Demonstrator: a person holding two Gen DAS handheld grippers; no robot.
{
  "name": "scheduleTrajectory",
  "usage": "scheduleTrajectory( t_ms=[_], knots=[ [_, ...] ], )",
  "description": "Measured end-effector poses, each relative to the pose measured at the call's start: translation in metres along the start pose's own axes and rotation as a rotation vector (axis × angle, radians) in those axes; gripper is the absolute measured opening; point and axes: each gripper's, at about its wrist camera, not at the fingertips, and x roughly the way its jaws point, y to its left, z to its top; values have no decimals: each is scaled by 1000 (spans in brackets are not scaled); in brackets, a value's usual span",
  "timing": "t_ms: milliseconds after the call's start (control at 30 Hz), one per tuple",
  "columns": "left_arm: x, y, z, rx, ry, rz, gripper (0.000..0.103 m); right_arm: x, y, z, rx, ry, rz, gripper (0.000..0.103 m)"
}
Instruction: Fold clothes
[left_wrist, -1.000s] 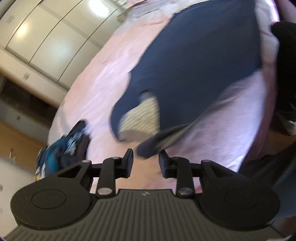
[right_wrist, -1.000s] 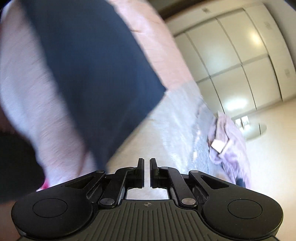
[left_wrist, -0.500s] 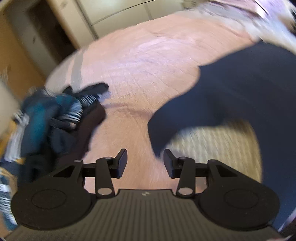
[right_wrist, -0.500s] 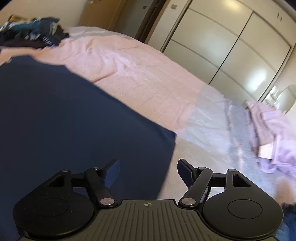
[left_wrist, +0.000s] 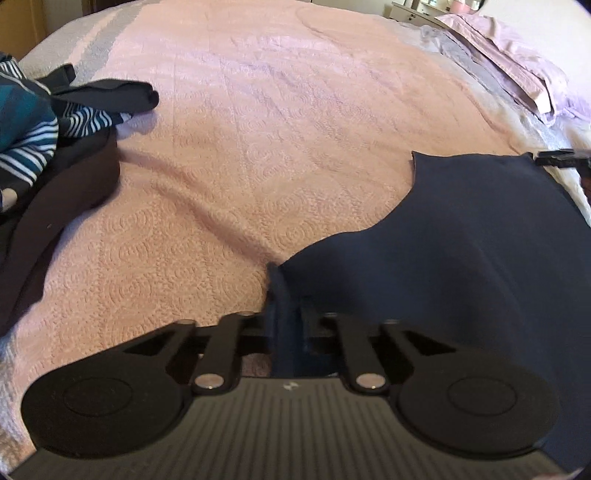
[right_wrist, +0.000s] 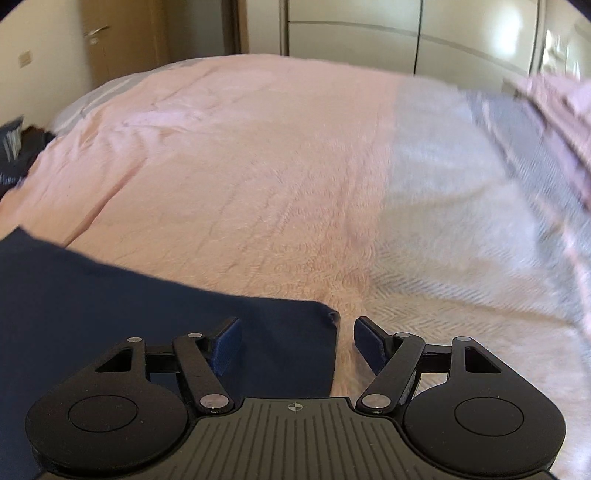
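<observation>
A navy garment (left_wrist: 480, 236) lies spread on a bed covered with a pink quilted bedspread (left_wrist: 280, 122), its near part filling the lower right of the left wrist view. The left claw (left_wrist: 286, 328) is closed on a bunched fold of the garment's edge, the dark cloth standing up between the two fingers and hiding their tips. In the right wrist view the same navy garment (right_wrist: 129, 306) covers the lower left, with one corner ending between the fingers; the right claw (right_wrist: 295, 345) stands spread wide, its blue-padded fingers (right_wrist: 225, 345) apart, the left one over the cloth and the right one over the bare bedspread (right_wrist: 258, 166), gripping nothing. At the left edge of the left wrist view a heap of other clothes (left_wrist: 48, 140) rests on the bed, well apart from the navy garment: teal and white stripes on top, black and dark brown pieces below. At the far right of the bed lies a folded lilac cloth (left_wrist: 517, 74) on a grey-white band of the bedding. Pale wardrobe doors (right_wrist: 424, 40) and a wooden door (right_wrist: 110, 44) stand behind the bed.
</observation>
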Motion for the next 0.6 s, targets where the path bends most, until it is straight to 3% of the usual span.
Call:
scheduleTrajectory(
  t_ms=[133,167,200,233,267,467,600],
  knots=[
    [-4,-3,-5,16,-30,24,1,22,-15,5,49,32,32,71],
    [-6,-4,-5,16,-38,30,1,25,-17,4,50,39,37,61],
    [-8,-5,-5,14,-46,37,1,27,-18,4,55,42,40,41],
    [-11,-5,-5,16,-57,45,1,27,-20,3,63,43,41,28],
    [-14,-6,-5,19,-67,54,1,27,-21,2,71,43,43,6],
    [-39,-6,3,43,-158,126,1,3,-20,14,47,-69,-33,1],
    [-41,0,26,46,-207,120,1,-13,-19,24,28,-148,-88,1]
  ],
)
